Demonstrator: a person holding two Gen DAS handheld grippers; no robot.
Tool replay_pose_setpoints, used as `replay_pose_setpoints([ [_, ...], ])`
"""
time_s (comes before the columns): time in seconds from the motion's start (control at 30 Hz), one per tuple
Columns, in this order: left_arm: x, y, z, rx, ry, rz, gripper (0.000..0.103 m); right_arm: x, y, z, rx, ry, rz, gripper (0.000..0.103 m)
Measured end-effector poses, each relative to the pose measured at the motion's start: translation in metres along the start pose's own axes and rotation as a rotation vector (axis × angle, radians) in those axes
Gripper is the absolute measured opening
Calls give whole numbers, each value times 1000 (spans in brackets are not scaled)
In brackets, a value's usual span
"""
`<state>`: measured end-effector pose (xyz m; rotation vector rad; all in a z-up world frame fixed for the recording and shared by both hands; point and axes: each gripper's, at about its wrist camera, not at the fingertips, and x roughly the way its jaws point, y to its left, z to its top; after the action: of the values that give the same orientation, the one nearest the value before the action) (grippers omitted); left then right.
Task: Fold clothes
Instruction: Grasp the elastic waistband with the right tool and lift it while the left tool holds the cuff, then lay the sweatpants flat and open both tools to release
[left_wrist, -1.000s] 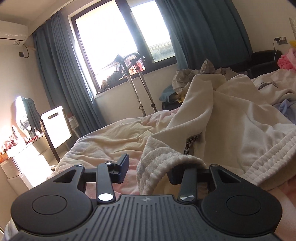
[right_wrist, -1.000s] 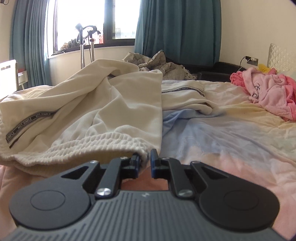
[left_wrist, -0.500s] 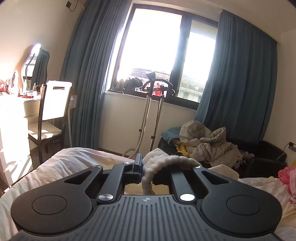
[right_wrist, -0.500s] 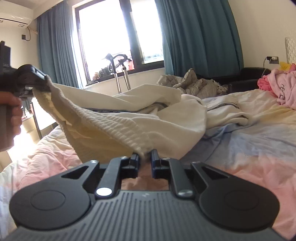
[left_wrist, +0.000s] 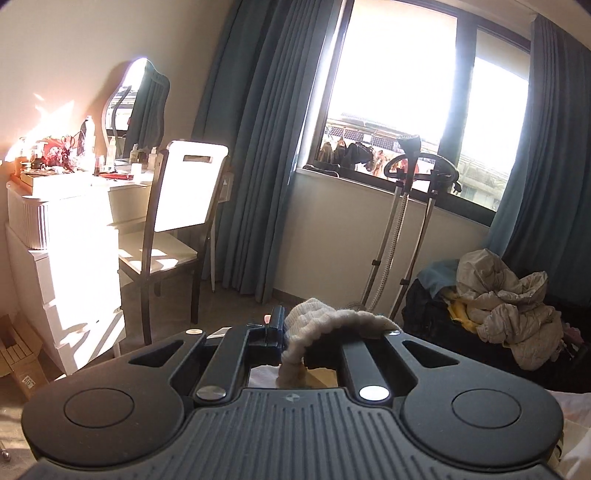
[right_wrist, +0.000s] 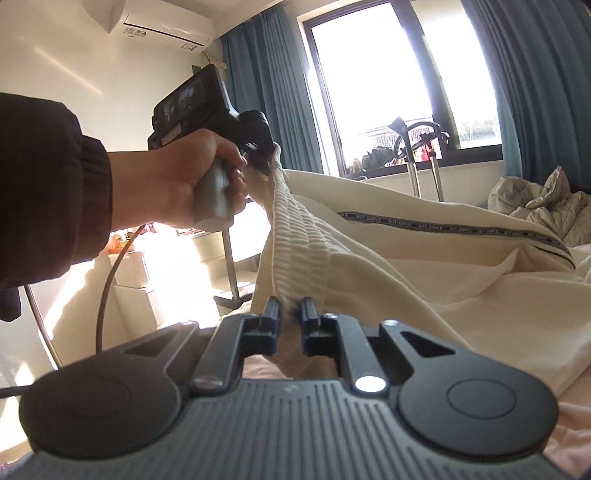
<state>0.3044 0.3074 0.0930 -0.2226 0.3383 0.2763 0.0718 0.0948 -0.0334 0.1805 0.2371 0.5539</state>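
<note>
Ribbed waistband (right_wrist: 295, 240) of cream trousers (right_wrist: 424, 266) stretched between both: left hand-held gripper (right_wrist: 258, 158) clamps upper end, right hand-held gripper (right_wrist: 290, 314) pinches lower end, legs trailing right onto bed (right_wrist: 569, 417)

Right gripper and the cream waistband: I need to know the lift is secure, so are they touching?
Touching. The right wrist view shows the ribbed waistband pinched between the right gripper fingers, stretched taut up to the left gripper.

Chair (left_wrist: 177, 229) & steamer stand (left_wrist: 402, 236) ahead — floor betw. open.
</note>
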Motion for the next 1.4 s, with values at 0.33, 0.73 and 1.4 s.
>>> replay_pose_setpoints([
  [0.33, 80, 27, -66, 7, 104, 74, 11, 52, -6, -30, 27, 109, 76, 13],
  [0.73, -21, 14, -69, 39, 62, 86, 64, -16, -33, 4, -50, 86, 15, 53],
  [1.4, -223, -149, -173, 199, 55, -300, 68, -231, -165, 80, -160, -22, -382, 53],
])
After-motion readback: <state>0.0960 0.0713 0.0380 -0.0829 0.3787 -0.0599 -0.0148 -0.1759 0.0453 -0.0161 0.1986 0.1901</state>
